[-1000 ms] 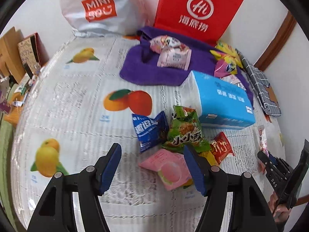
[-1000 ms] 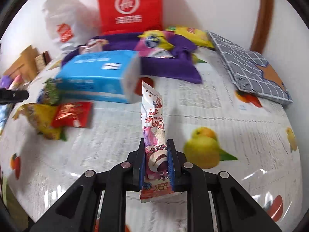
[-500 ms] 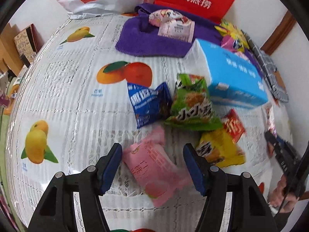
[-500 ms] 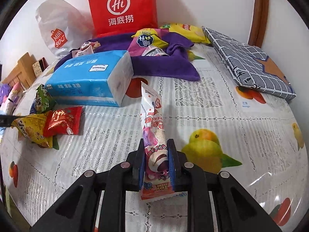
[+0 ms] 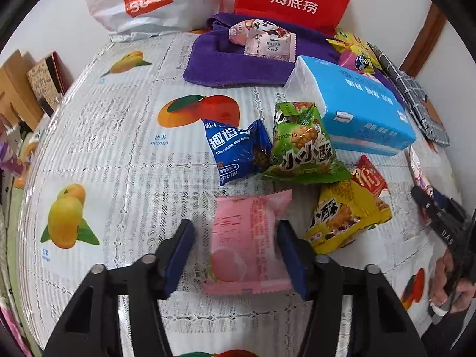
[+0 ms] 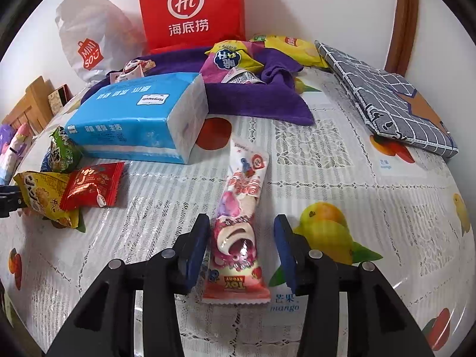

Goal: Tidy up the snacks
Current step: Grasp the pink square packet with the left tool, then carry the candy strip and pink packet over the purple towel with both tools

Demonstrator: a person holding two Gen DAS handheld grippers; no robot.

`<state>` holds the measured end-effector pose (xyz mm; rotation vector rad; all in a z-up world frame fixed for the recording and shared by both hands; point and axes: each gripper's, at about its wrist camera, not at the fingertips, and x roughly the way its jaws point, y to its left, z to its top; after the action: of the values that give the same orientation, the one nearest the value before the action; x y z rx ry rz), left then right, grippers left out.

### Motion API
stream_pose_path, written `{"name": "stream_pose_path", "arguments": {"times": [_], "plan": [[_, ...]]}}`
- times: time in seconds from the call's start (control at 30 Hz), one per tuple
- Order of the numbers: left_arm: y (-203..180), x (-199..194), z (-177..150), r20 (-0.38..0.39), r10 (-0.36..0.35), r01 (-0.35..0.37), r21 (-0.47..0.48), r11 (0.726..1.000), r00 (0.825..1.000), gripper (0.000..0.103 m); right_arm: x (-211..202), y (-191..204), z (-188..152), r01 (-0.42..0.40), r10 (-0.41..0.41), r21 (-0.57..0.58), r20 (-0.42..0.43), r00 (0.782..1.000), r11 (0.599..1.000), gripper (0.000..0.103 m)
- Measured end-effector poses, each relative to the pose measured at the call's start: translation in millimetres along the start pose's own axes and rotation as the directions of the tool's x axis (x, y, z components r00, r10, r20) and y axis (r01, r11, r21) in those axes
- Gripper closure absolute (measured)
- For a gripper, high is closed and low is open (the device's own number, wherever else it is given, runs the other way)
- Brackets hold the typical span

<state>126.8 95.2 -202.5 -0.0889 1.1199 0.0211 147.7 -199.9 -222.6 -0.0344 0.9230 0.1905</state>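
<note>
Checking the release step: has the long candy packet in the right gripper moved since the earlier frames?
Yes. The candy packet has tipped from upright to flat on the tablecloth, pointing toward the tissue pack, as the right gripper opened.

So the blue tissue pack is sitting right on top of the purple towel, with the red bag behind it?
Not quite. In the right wrist view the blue tissue pack lies on the tablecloth in front of the purple towel, not on it. The red bag does stand behind.

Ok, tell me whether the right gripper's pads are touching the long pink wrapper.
Apart. The right wrist view shows tablecloth between each pad and the long pink wrapper.
</note>
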Motion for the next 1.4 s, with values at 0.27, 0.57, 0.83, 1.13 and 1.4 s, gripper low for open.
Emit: {"name": "stream_pose_path", "arguments": {"times": [0.27,0.57,0.83,1.13,1.4], "plan": [[-1.3,-2.5,-0.2,0.034,-0.001,0.001,0.009,1.000,0.999,0.063,3.0,0.1,4.1,0.005,-0.006,0.028,0.020,1.000,1.000,0.076],[-0.8,-18.7,2.8,0.061,-0.020,0.020,0.000,1.000,0.998,0.063,-10.9,-10.2,6.3,-0.048,0.049,0.086,-0.005,0.999,0.995,0.082],[-3.9,-46.6,18.8,0.111,-0.035,0.036,-0.004,0.999,0.993,0.063,-43.5,-0.5,22.3,-0.075,0.073,0.067,0.033,0.997,0.995,0.082],[-15.6,-63.9,65.1,0.157,-0.060,0.061,0.002,0.998,0.986,0.063,-58.5,14.1,68.3,-0.072,0.070,0.034,0.069,0.995,0.997,0.082],[-22.6,-76.2,128.5,0.235,-0.047,0.043,0.021,0.999,0.971,0.063,-59.1,16.7,136.1,-0.071,0.066,0.025,0.138,0.988,0.997,0.082]]}}
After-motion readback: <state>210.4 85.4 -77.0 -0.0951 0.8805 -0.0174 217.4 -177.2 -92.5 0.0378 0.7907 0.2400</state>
